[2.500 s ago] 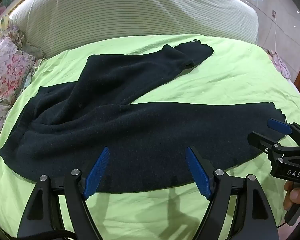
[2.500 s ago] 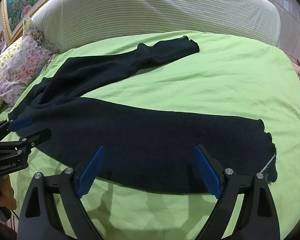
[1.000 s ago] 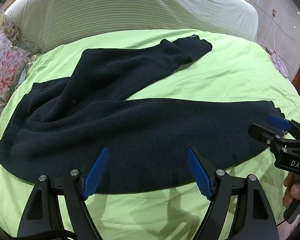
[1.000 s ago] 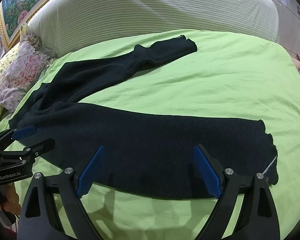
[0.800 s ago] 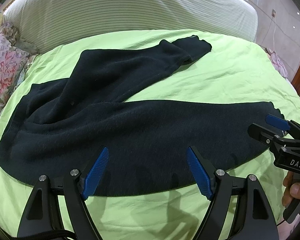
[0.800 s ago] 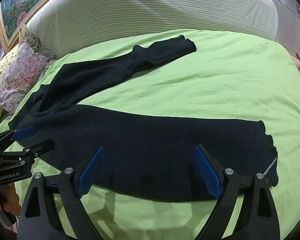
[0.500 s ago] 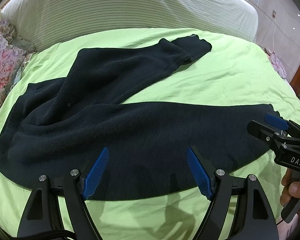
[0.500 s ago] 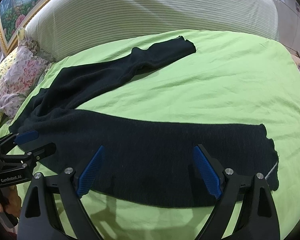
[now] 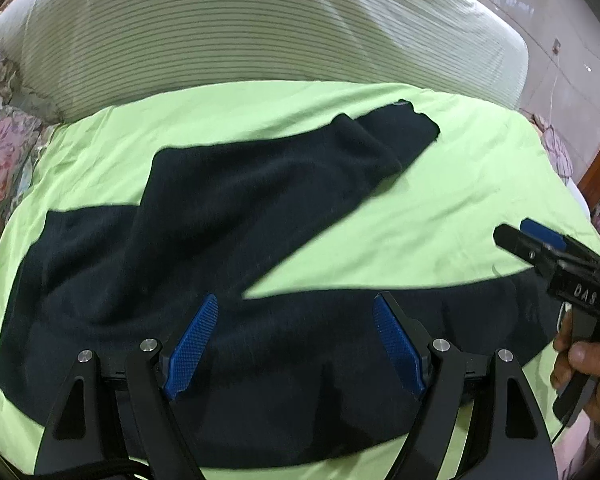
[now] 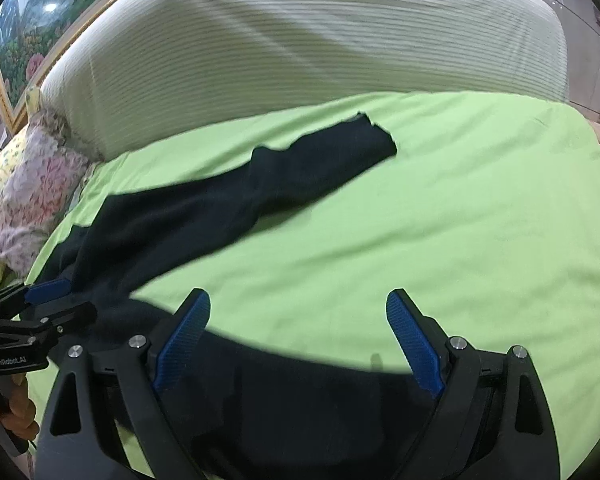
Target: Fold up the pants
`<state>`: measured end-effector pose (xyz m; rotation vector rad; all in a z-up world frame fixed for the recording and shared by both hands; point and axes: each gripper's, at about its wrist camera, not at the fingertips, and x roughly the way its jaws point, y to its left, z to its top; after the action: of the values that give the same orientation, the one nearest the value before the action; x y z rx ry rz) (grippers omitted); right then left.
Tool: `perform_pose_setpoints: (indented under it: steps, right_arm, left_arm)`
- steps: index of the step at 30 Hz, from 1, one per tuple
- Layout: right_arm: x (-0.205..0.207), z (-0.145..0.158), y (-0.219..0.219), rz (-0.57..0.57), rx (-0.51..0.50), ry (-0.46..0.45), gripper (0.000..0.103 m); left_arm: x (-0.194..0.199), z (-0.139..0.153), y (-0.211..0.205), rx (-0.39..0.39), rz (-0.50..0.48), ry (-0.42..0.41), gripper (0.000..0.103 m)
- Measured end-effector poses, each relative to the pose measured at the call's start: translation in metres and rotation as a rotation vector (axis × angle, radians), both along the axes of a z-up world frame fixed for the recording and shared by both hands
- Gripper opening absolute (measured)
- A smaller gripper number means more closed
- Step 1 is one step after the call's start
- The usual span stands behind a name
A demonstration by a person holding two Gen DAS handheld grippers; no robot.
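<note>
- One pair of dark pants (image 9: 204, 240) lies spread on the green sheet (image 9: 440, 208), and the near leg now sits right under both cameras, much lower in view than half a second ago.
- Far leg (image 10: 284, 176) reaches toward the striped headboard (image 10: 300, 52), where it was before.
- Left gripper (image 9: 296, 340) has its blue pads spread wide above the near leg, gripping nothing.
- Right gripper (image 10: 300, 344) is equally wide apart, nothing between its pads, over the near leg's upper edge.
- Near leg's cuff is cut off behind the right gripper; motion blur smears the fabric edges.
- Flowered pillow (image 10: 32, 196) sits at the left edge.
</note>
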<state>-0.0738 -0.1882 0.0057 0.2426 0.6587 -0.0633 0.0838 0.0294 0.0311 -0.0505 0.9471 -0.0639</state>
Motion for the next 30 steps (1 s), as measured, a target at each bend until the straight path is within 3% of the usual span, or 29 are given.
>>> perform_pose_setpoints:
  steps: [11,18,24,30]
  right_arm:
    - [0.085,0.031,-0.056,-0.017,0.065,0.001,0.09]
    - [0.146,0.035,-0.083,-0.004,0.07,0.062,0.09]
    - [0.203,0.028,-0.105,0.034,0.072,0.134,0.09]
    - [0.253,0.01,-0.122,0.065,0.099,0.228,0.09]
  left_arm:
    - [0.077,0.017,0.017,0.033,-0.041,0.005,0.081]
    - [0.139,0.014,0.032,0.063,-0.069,0.042,0.081]
    - [0.187,-0.002,0.039,0.063,-0.145,0.129,0.081]
    - [0.22,-0.029,0.047,0.059,-0.148,0.238,0.081]
